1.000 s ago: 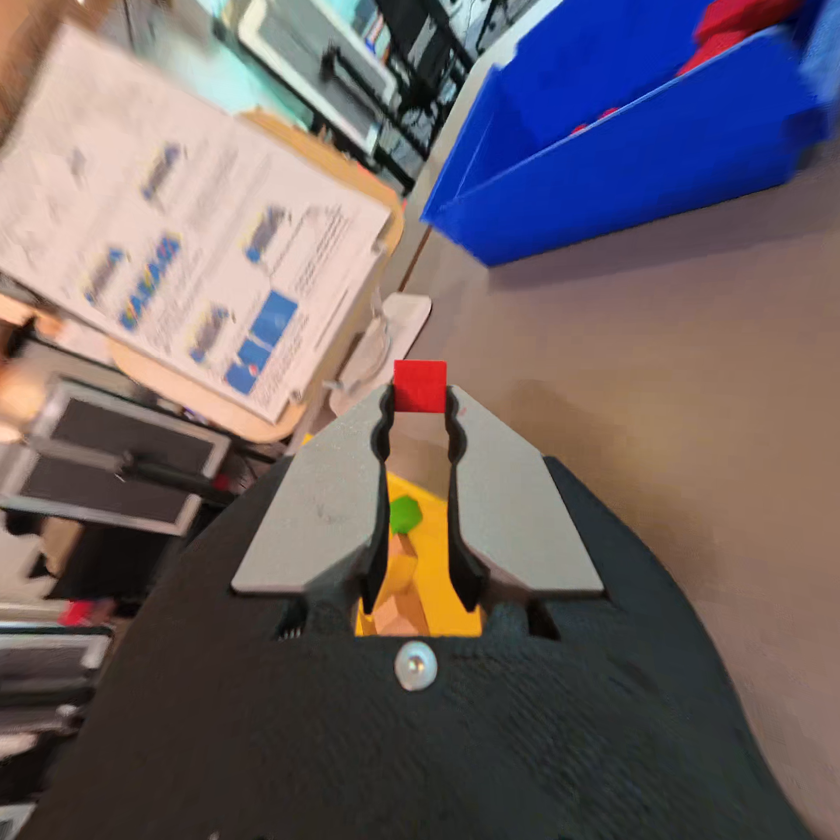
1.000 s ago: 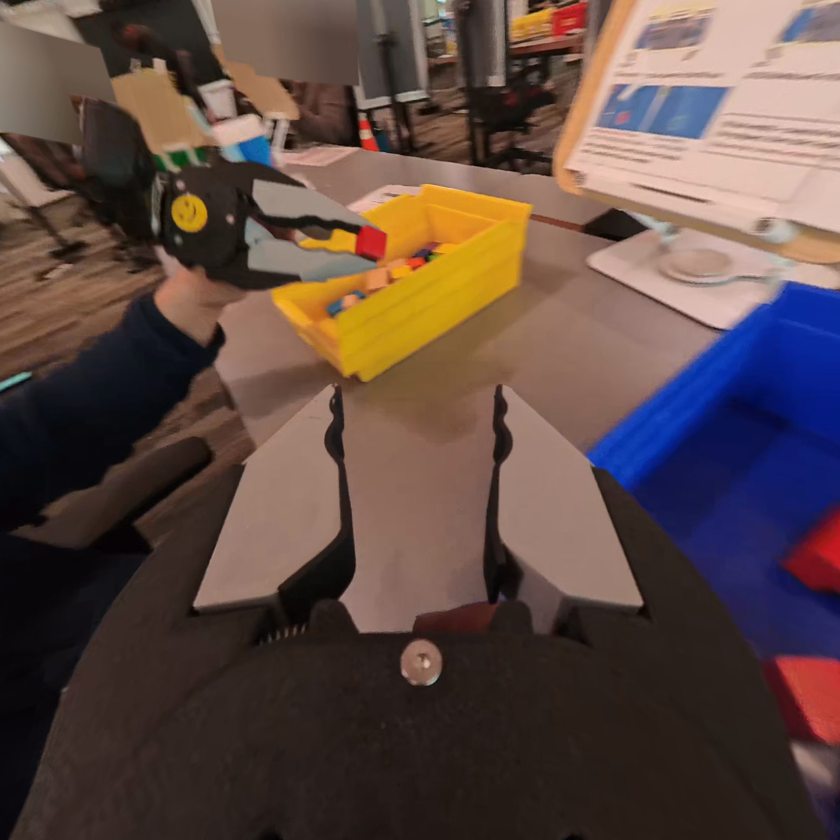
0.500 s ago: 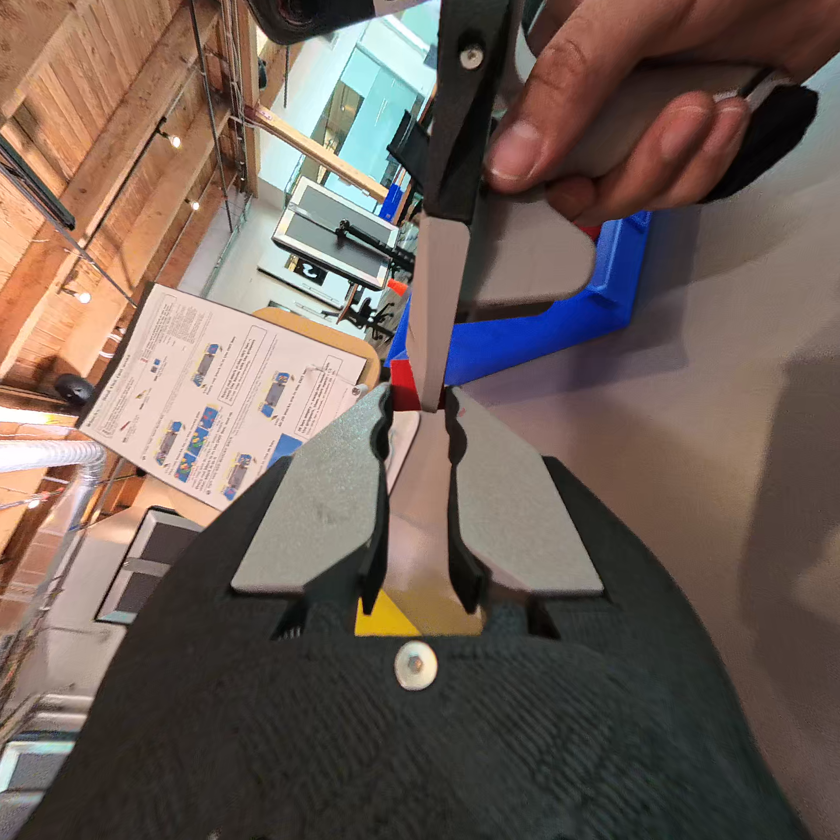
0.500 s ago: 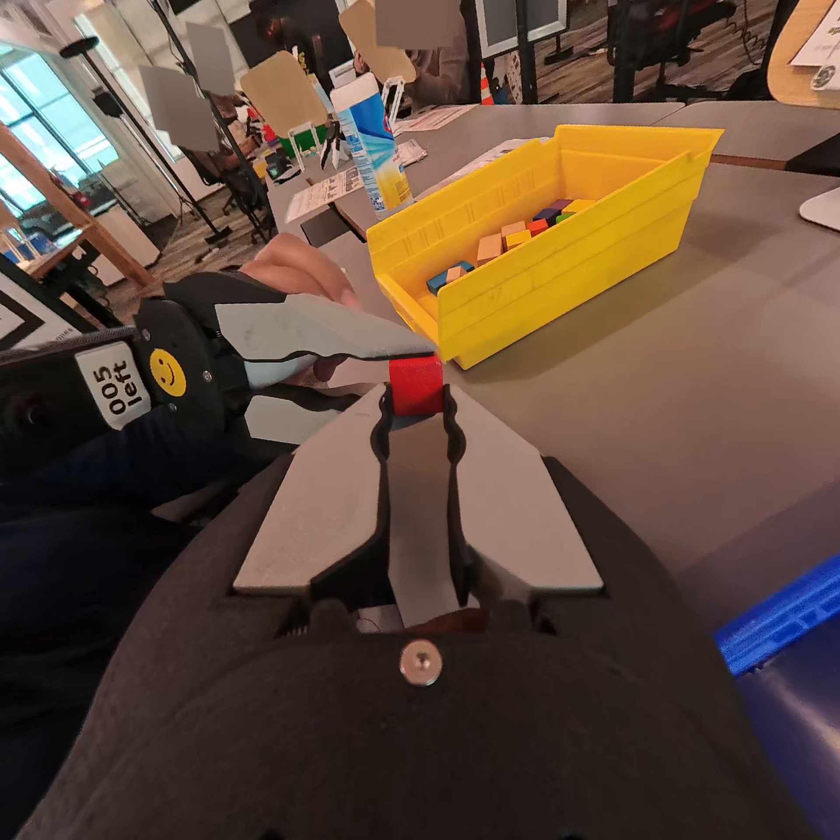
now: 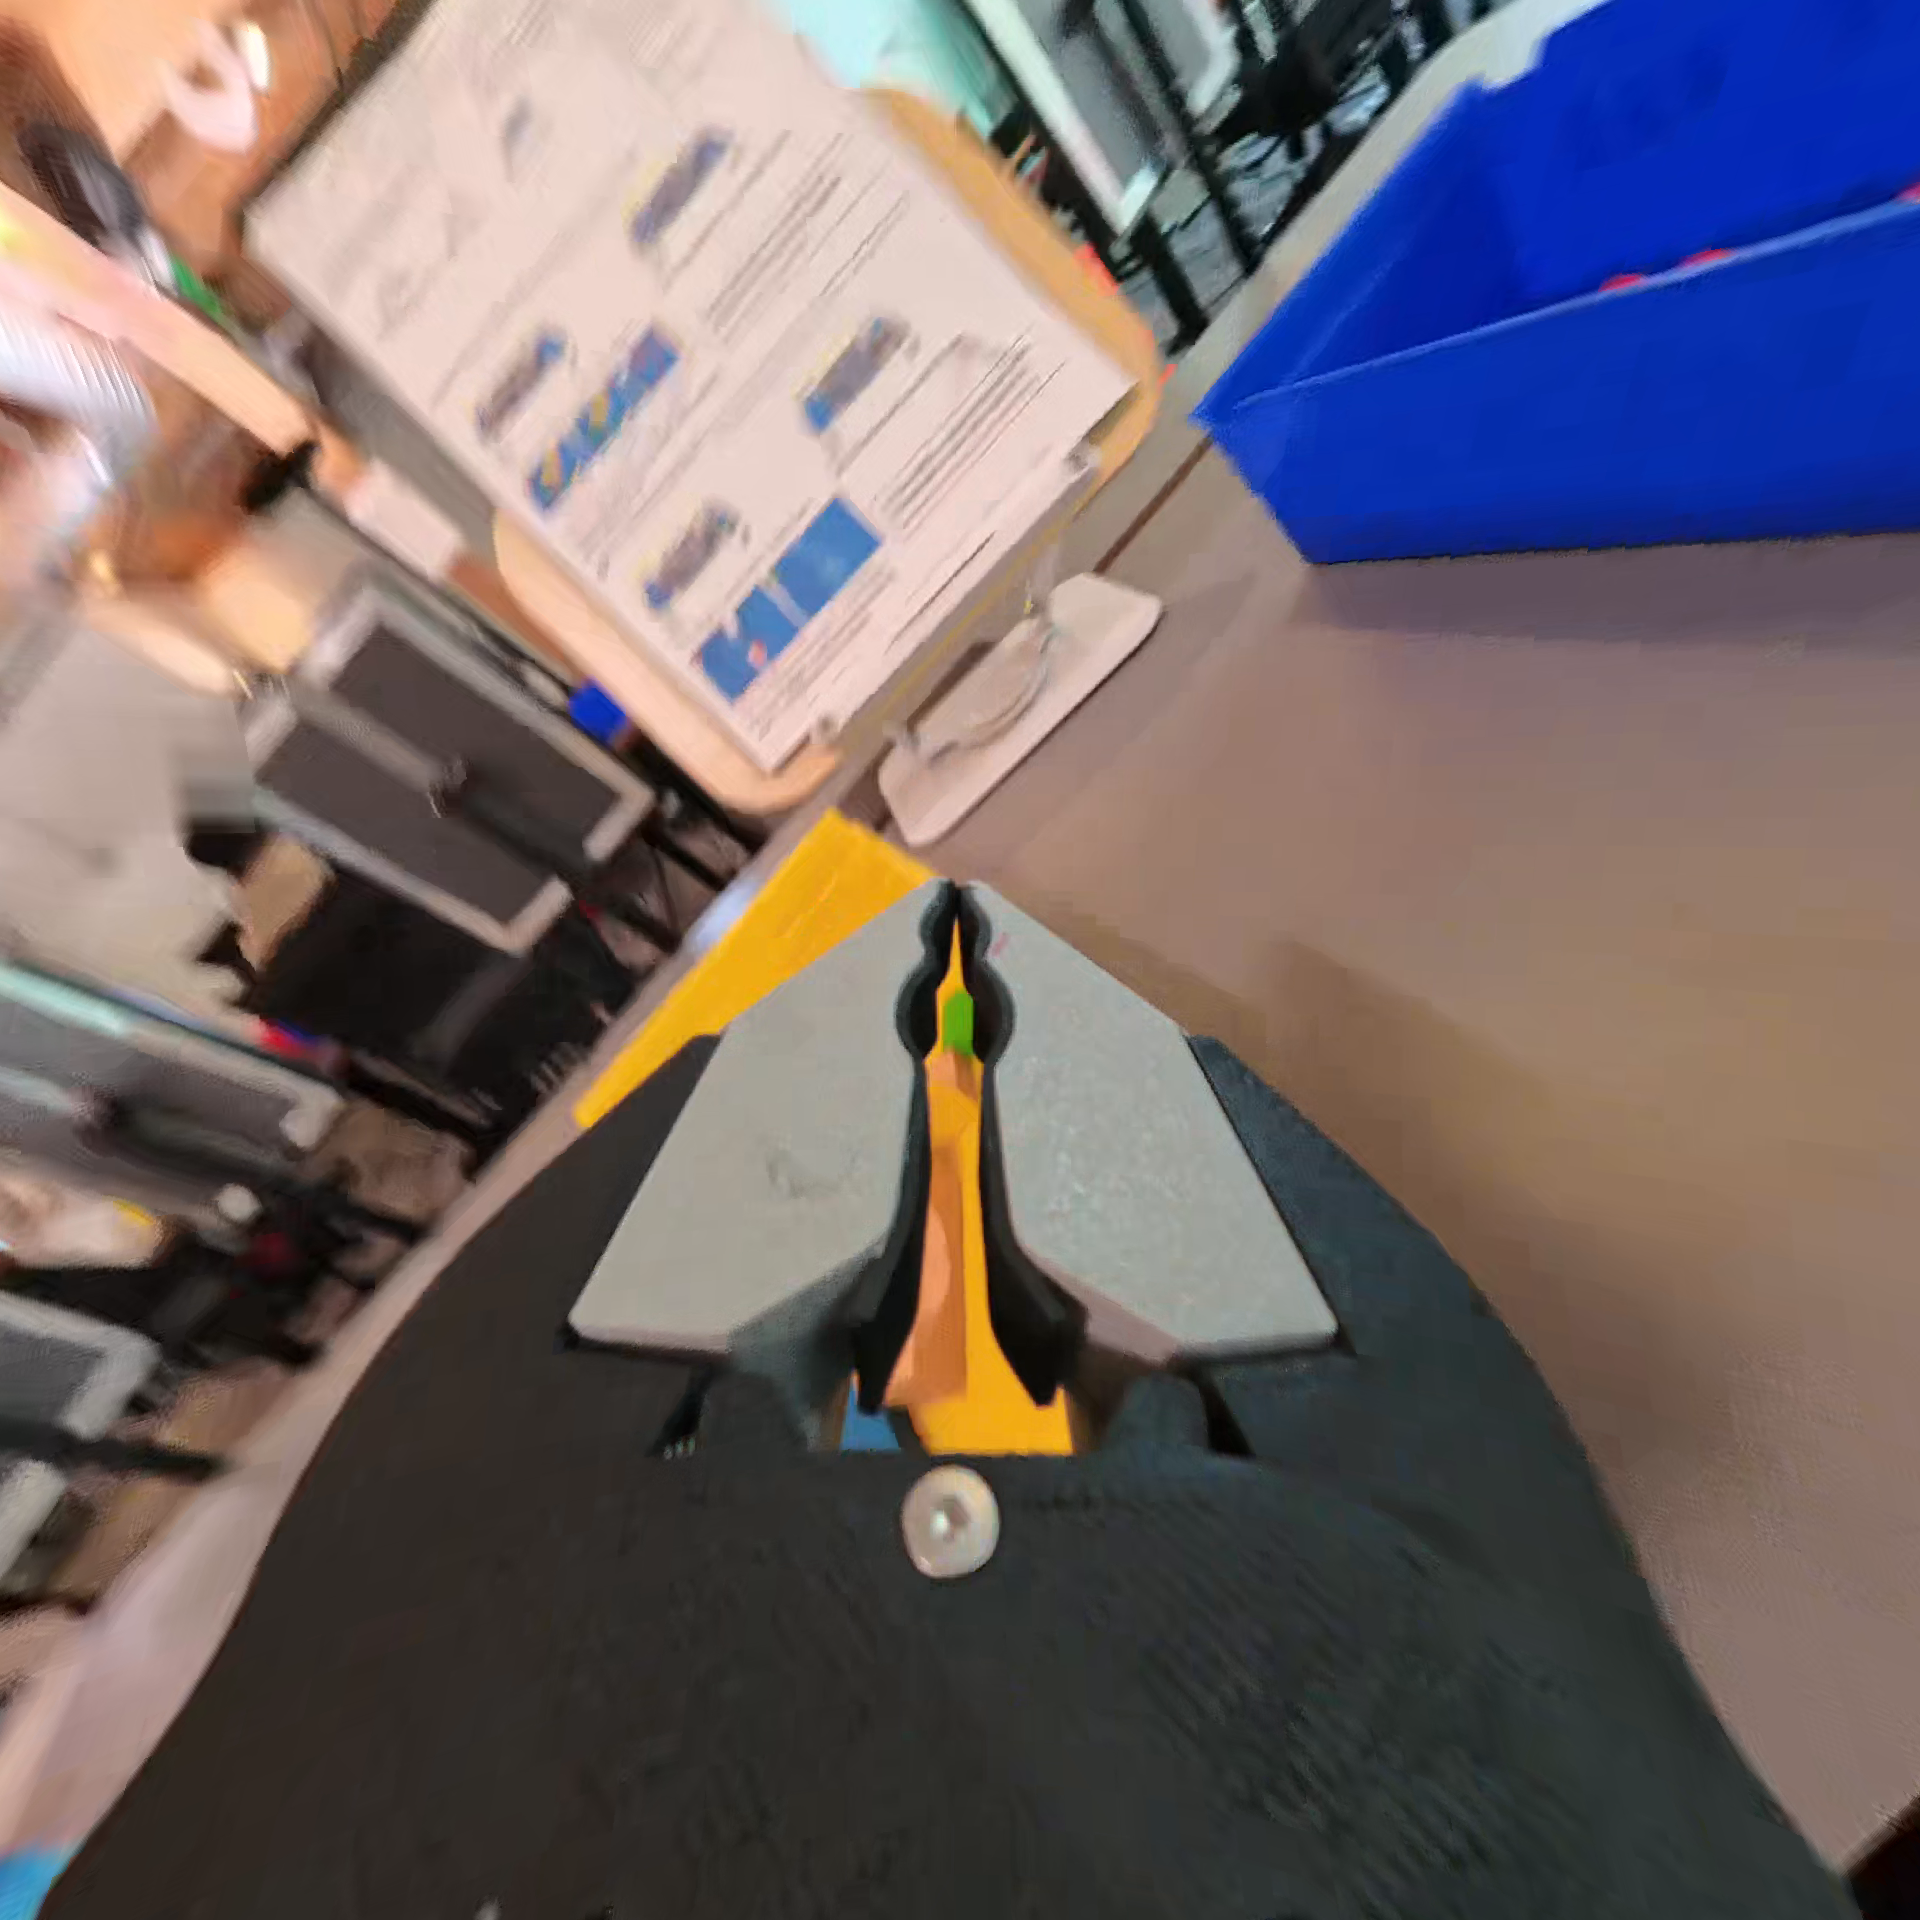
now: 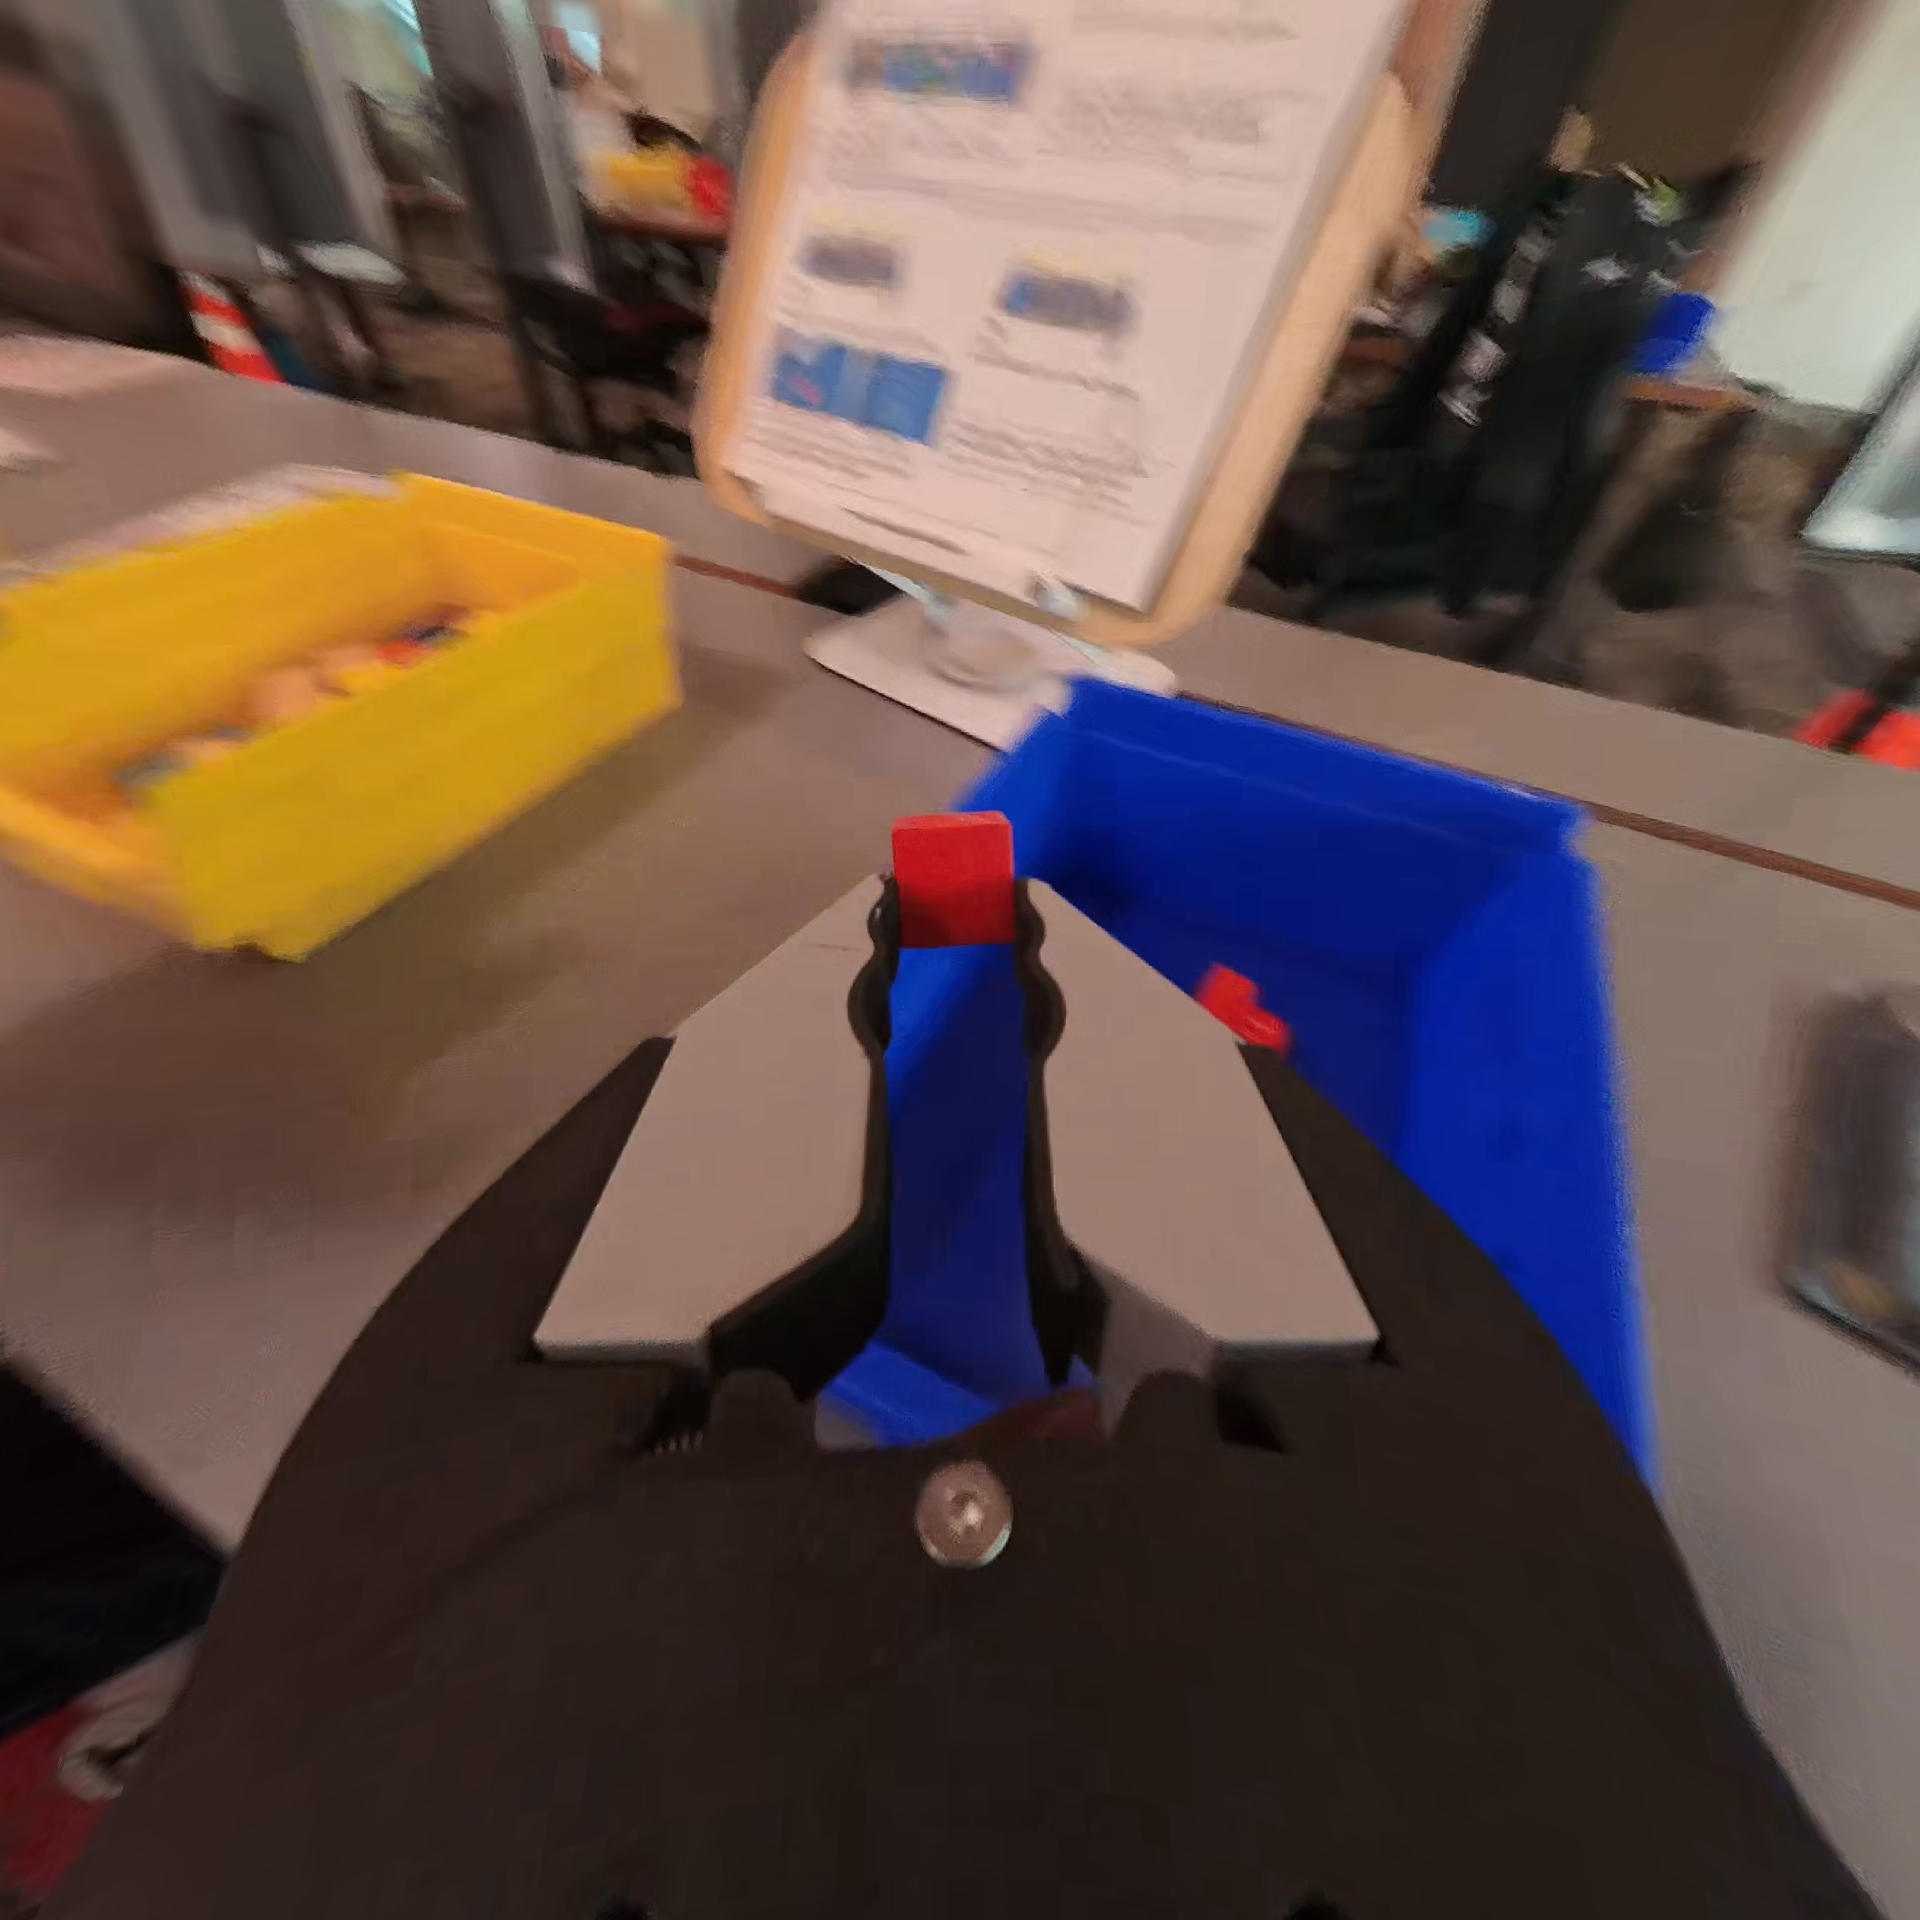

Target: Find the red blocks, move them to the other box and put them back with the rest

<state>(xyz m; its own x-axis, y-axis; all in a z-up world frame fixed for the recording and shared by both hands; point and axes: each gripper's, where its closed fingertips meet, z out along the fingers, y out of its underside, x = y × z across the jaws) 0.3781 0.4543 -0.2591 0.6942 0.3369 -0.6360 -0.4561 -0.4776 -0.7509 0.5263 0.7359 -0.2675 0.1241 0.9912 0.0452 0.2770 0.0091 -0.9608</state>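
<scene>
My right gripper (image 6: 953, 904) is shut on a red block (image 6: 951, 878), pinched at the fingertips. It hovers over the near left corner of the blue bin (image 6: 1507, 987), where another red block (image 6: 1242, 1008) lies. My left gripper (image 5: 956, 902) is shut with its tips together and nothing between them. It hangs over the yellow bin (image 5: 769, 935); a green block (image 5: 958, 1023) and tan blocks show through the slit behind the fingers. The yellow bin (image 6: 416, 748) with mixed blocks also shows at the left of the right wrist view. The blue bin (image 5: 1610, 447) sits at the upper right of the left wrist view.
A clipboard stand with printed sheets (image 6: 1039, 312) stands on a white base behind the two bins, and it also shows in the left wrist view (image 5: 707, 395). A dark flat object (image 6: 1860, 1174) lies on the grey table right of the blue bin. Both views are motion-blurred.
The red block passed from my left gripper to my right, which shut on it. The left let go, closed empty and swung back over the yellow bin. The right carried the block to the blue bin.
</scene>
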